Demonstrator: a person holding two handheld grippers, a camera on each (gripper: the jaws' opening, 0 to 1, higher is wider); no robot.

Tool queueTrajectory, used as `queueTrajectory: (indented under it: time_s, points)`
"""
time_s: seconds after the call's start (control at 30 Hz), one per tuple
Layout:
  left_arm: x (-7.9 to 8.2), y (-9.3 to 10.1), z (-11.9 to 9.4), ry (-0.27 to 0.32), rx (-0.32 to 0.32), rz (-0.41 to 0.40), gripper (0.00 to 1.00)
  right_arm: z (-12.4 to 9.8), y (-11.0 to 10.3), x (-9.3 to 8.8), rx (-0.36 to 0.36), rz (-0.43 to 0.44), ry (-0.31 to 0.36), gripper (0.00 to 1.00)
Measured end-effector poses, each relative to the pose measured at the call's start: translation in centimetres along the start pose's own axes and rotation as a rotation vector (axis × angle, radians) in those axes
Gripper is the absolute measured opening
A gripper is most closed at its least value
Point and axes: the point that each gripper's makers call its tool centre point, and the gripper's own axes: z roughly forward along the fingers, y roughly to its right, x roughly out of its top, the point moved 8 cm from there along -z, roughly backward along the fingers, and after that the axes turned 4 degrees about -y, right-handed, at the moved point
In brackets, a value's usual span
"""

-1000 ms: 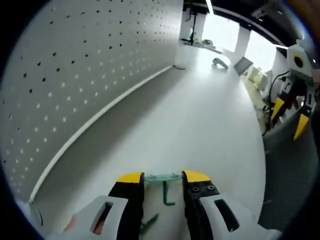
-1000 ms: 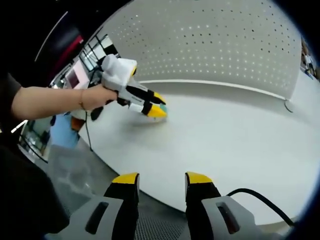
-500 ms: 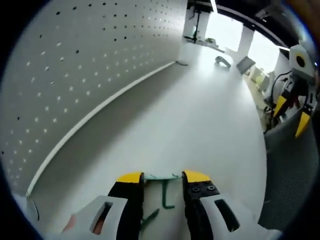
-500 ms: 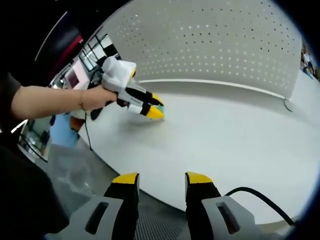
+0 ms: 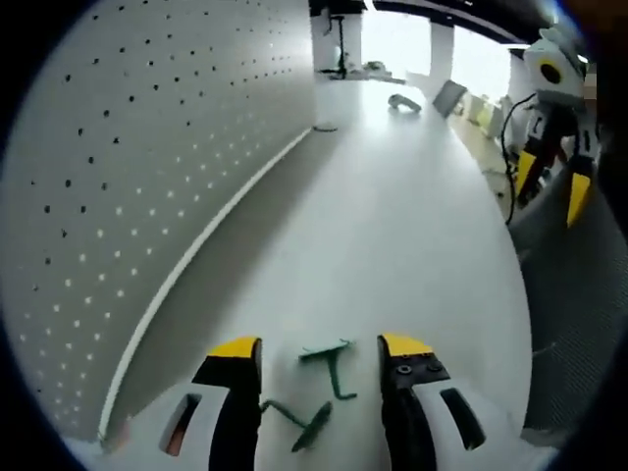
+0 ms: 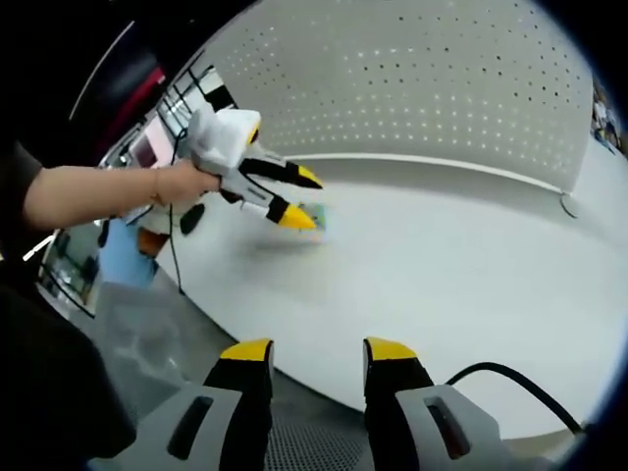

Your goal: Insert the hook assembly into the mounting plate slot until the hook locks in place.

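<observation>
Green plastic hook assembly (image 5: 329, 365) lies on the white table (image 5: 412, 245) between my left gripper's (image 5: 319, 345) wide-apart jaws, untouched. My right gripper (image 6: 314, 348) hovers empty, jaws parted (nearer the table's edge). I'd centre the hook, then close gently.

A white tabletop (image 5: 392, 226) meets a white pegboard wall (image 5: 147, 137), bright windows (image 5: 471, 59) beyond
</observation>
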Motion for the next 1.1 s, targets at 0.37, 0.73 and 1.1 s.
queueTrajectory:
  time_s: [0.37, 0.73, 1.1]
  points:
    - [0.6, 0.3, 0.8, -0.023, -0.014, 0.116, 0.43, 0.0, 0.4, 0.0, -0.009, -0.001, -0.007, 0.35]
    - [0.3, 0.7, 1.7, -0.114, -0.099, 0.225, 0.3, 0.5, 0.2, -0.2, 0.002, 0.008, -0.016, 0.34]
    - [0.2, 0.3, 1.9, -0.174, -0.119, 0.165, 0.05, 0.7, 0.2, -0.3, 0.011, 0.015, -0.016, 0.33]
